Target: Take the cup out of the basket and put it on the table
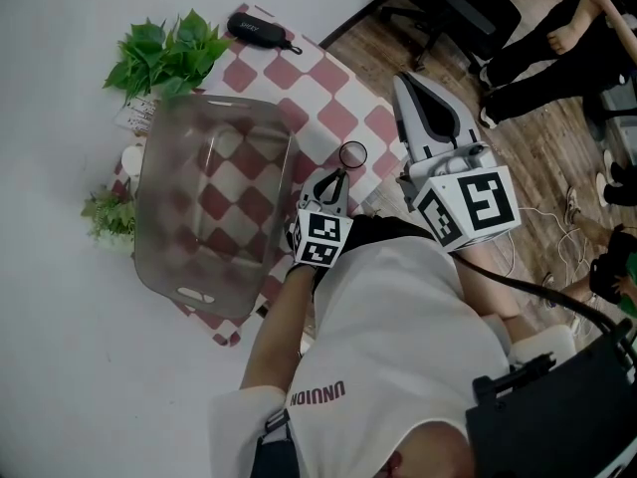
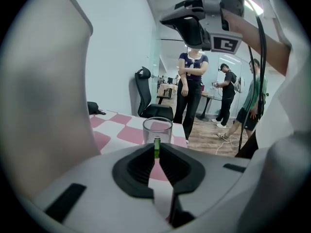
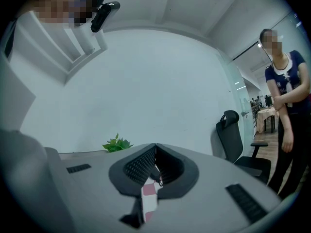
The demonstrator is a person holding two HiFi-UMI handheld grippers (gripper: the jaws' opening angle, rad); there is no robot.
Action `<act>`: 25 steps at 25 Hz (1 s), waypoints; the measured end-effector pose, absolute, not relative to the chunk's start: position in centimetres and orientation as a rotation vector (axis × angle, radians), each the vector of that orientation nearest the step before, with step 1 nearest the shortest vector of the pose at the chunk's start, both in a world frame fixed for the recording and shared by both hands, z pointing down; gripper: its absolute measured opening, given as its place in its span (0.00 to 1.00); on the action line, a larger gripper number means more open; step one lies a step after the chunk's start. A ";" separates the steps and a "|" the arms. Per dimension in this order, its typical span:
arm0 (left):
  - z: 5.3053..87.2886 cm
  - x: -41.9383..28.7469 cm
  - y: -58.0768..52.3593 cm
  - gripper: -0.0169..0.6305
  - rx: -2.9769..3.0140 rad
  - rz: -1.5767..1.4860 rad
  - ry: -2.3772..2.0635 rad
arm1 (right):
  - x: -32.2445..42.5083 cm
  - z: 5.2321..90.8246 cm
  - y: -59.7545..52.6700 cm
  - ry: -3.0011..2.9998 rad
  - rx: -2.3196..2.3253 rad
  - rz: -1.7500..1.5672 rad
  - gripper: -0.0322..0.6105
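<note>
Cup [image 2: 157, 126] is already out of the basket [image 1: 149, 157]: the clear glass hangs from the left tongs [image 2: 157, 147], which are drawn narrow onto the near side of its rim, one jaw apparently inside the wall and one outside. It sits upright over the checked cloth of the table [image 1: 338, 98], close to the near edge and toward the right-hand corner, well apart from the basket. Whether its base touches the cloth yet cannot be told, since the jaws hide it in the left gripper view and the head view looks down from above. The right tongs [image 3: 155, 148] are closed tip to tip on nothing and held off the table's right-hand corner, out of the way, which is where they should be. The step in hand looks like the set-down. A pinch on one wall lets the glass swing, so the grip should be held firm and the cup brought straight down, rim level, until the whole base lies flat. A spot a little further in from the near edge would be safer. Only then should the jaws part, and they should lift clear upward so that the inner one does not catch the rim and tip the glass.
</note>
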State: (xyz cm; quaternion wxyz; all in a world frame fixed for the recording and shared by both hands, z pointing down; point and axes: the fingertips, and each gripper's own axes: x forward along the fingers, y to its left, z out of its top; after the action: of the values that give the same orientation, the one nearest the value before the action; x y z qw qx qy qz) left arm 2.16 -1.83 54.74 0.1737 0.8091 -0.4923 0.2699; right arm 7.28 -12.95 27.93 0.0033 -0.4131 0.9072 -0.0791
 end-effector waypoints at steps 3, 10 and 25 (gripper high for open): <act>55.2 2.2 -1.7 0.09 2.287 0.780 -1.391 | 7.2 27.9 -12.9 2.846 -1.291 -0.247 0.08; 56.2 2.2 -1.5 0.09 2.273 0.799 -1.379 | 7.1 27.9 -12.9 2.849 -1.288 -0.246 0.08; 58.0 1.5 -1.1 0.09 2.239 0.844 -1.376 | 7.0 28.0 -13.0 2.851 -1.291 -0.248 0.08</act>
State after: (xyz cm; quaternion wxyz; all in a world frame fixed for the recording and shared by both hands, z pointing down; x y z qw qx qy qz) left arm 1.48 -1.14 57.99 0.1895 0.7965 -0.4895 0.3001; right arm 6.96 -13.02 27.98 0.0009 -0.4113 0.9081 -0.0789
